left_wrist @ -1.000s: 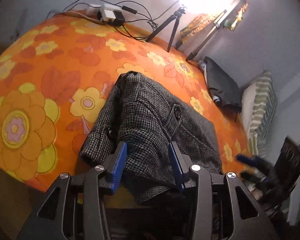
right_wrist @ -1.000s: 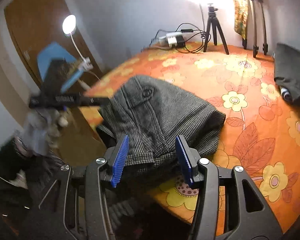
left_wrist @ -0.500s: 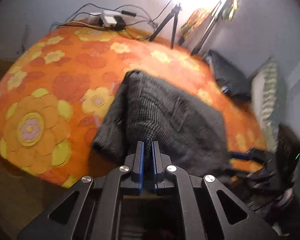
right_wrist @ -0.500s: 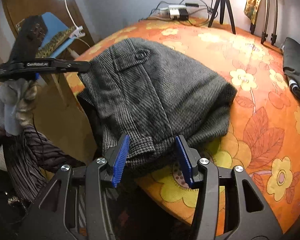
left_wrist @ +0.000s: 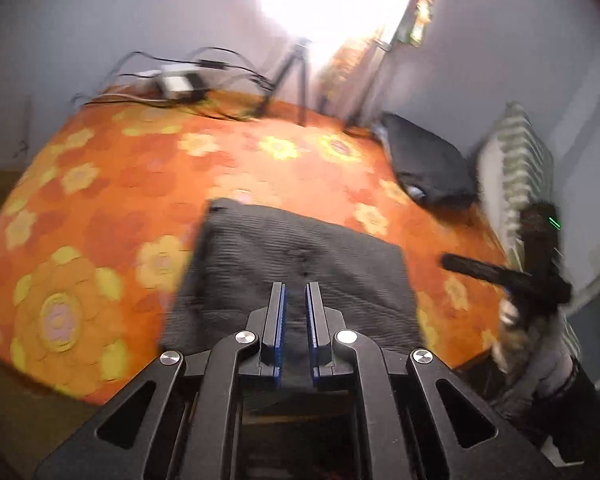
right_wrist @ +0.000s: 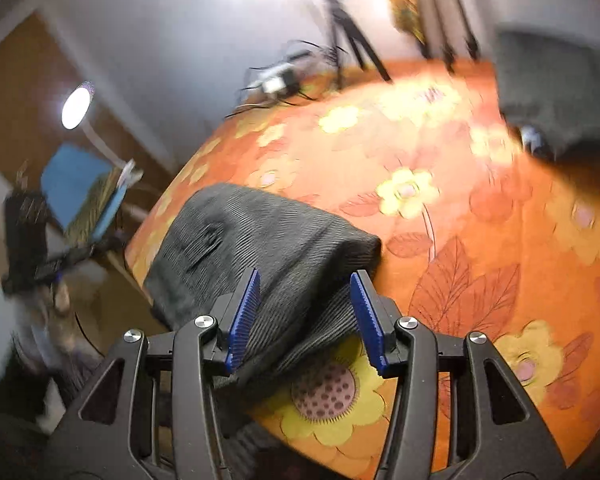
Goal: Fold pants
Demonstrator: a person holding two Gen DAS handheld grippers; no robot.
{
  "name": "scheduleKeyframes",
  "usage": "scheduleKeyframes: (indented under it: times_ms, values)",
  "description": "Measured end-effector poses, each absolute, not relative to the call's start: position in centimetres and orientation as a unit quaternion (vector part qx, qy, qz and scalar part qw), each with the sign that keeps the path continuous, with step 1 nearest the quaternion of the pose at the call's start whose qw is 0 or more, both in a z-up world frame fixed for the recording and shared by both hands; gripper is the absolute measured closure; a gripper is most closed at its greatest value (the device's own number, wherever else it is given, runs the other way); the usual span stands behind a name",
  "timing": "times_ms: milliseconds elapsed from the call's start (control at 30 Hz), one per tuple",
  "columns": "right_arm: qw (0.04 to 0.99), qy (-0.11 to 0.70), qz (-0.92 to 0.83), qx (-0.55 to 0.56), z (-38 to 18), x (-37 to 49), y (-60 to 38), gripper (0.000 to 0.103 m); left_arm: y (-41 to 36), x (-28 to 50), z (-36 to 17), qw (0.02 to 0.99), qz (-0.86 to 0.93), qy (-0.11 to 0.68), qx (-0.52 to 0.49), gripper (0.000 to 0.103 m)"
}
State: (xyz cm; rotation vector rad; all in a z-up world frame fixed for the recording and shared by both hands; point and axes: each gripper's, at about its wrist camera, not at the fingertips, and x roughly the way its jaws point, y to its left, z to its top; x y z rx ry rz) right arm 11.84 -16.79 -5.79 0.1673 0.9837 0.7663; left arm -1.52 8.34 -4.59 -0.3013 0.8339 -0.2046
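Note:
The grey woven pants lie bunched at the near edge of the orange flowered bedspread. My left gripper sits over the pants' near edge with its jaws nearly closed and dark cloth in the narrow gap. In the right wrist view the pants lie at the bed's near left corner. My right gripper is open, its blue pads on either side of the pants' near fold. The right gripper also shows in the left wrist view, beyond the bed's right edge.
A dark folded garment lies at the far right of the bed. A power strip with cables and tripod legs stand at the back. A striped pillow leans at right. A blue chair and lamp stand left of the bed.
The left gripper closed on the pants' near edge and pulled back; its jaws now stand slightly apart. The pants look flatter. The right gripper stayed open and moved in over the fold.

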Motion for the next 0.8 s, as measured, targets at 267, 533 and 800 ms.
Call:
scheduleKeyframes:
  times_ms: [267, 533, 800]
  values:
    - [0.768, 0.539, 0.295, 0.181, -11.1, 17.3, -17.4, 0.052, -0.1, 1.3, -7.5, 0.873, -0.207, 0.432, -0.094, 0.095]
    - [0.760, 0.550, 0.299, 0.173, -12.5, 18.4, -14.4, 0.083, -3.4, 1.0, -11.7, 0.834, -0.254, 0.486, -0.057, 0.095]
    - [0.792, 0.529, 0.283, 0.112, -12.1, 18.1, -13.5, 0.090, -2.0, -0.6, -10.7, 0.834, -0.266, 0.477, -0.074, 0.095]
